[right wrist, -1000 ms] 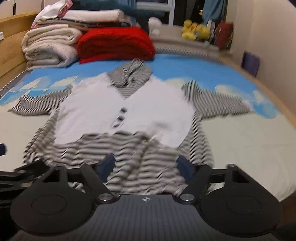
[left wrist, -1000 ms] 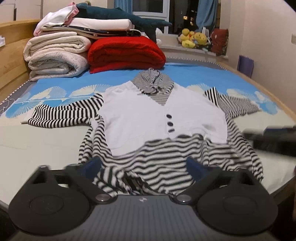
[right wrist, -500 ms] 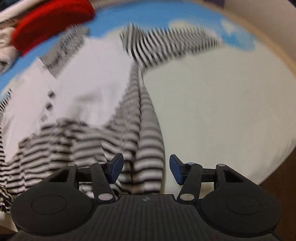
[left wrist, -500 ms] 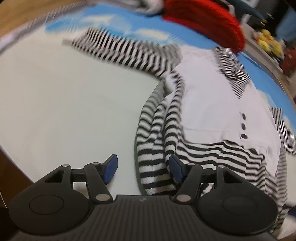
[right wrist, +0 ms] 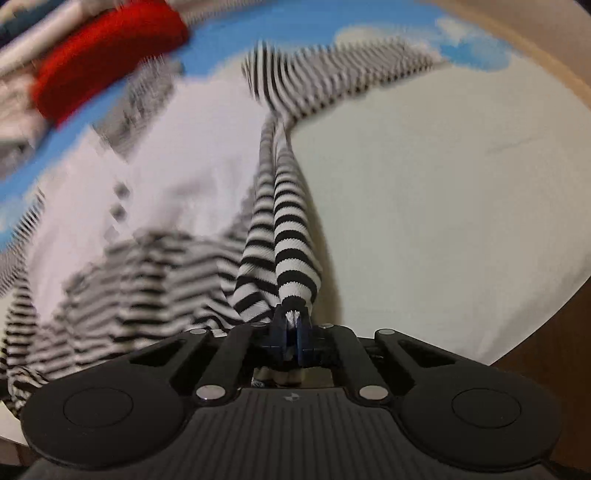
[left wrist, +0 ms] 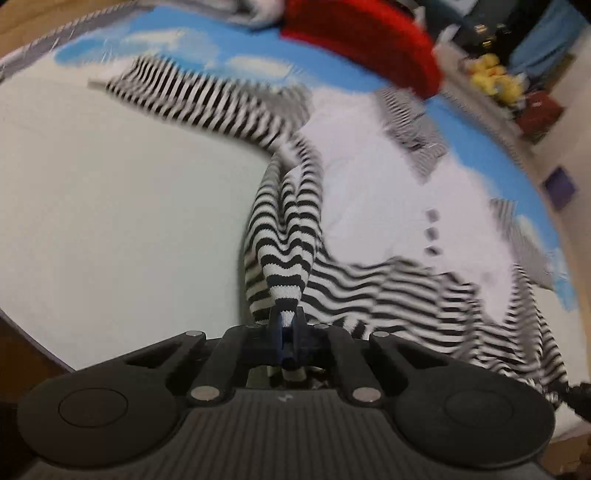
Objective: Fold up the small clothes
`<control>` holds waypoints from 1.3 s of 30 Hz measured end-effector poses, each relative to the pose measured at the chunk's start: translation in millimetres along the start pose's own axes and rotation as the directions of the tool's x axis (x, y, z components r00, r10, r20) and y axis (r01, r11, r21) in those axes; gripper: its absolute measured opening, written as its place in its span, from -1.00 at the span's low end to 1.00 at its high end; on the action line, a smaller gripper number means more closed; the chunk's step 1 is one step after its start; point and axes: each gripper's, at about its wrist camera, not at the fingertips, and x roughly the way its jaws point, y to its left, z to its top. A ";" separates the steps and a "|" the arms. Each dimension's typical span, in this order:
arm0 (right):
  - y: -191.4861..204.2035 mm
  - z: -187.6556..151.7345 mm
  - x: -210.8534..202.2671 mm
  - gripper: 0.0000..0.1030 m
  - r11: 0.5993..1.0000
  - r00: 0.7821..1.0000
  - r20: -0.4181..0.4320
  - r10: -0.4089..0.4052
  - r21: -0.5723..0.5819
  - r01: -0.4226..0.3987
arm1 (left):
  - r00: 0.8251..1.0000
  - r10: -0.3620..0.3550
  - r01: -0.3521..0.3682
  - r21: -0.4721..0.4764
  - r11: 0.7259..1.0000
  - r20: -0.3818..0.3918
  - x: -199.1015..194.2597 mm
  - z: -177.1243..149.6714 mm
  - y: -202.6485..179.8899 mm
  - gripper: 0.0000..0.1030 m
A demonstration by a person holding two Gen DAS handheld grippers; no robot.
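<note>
1. L hand-held gripper (left wrist: 287,325): black body, blue pads, jaws closed tight on a bunched fold of the black-and-white striped knit garment with white front panel (left wrist: 373,192), pinched at its bottom-left hem corner. Striped cloth rises straight ahead of the fingers in two ridges.
2. Left of the L hand-held gripper: bare pale sheet of the bed (left wrist: 122,206). Ahead-left, the garment's striped left sleeve (left wrist: 192,92) lies stretched out flat, blurred.
3. Ahead-right of the L hand-held gripper: white panel w/ a column of small dark buttons (left wrist: 430,232), lying flat on the bed; striped lower body spreads to the right, wrinkled. Far ahead, a folded red blanket (left wrist: 365,33) on the blue cloud-print part of the bedding; yellow plush toys (left wrist: 495,77) beyond, blurry.
4. R hand-held gripper (right wrist: 291,325): same build, jaws closed on the garment's (right wrist: 177,155) bottom-right hem corner, a striped fold clamped between the blue pads and running straight ahead.
5. Left of the R hand-held gripper: striped hem and white panel, heavily blurred; red blanket (right wrist: 107,55) far ahead-left.
6. Ahead of the R hand-held gripper: striped right sleeve (right wrist: 332,74) angling off to the right. To the right: bare pale bed sheet (right wrist: 443,206), wooden bed edge (right wrist: 546,55) beyond.
</note>
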 end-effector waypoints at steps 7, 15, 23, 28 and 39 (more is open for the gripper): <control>-16.9 -9.7 6.4 -0.95 0.997 0.997 -0.060 -0.048 0.062 0.052 | 0.993 0.077 -0.074 0.038 0.997 -0.090 7.9 -14.5 -4.1 -0.89; 11.1 -8.5 -3.4 -0.55 0.996 0.996 0.045 -0.081 -0.036 0.082 | 0.979 0.163 -0.185 0.199 0.962 0.120 -6.4 -10.1 -42.4 -0.43; 29.8 -21.0 68.4 -0.05 0.985 0.957 -0.263 -0.122 -0.151 0.084 | 0.971 0.202 -0.169 0.228 0.959 -0.129 43.0 -24.4 -51.5 -0.36; 44.2 -2.9 43.1 -0.05 0.990 0.991 -0.120 -0.063 -0.130 0.047 | 0.990 0.135 -0.139 0.204 0.969 0.032 13.4 -0.5 -62.8 0.02; 78.6 26.5 19.8 -0.06 0.983 0.994 0.088 -0.057 -0.171 0.071 | 0.953 0.157 -0.231 0.284 0.931 0.260 7.2 117.7 -67.0 0.20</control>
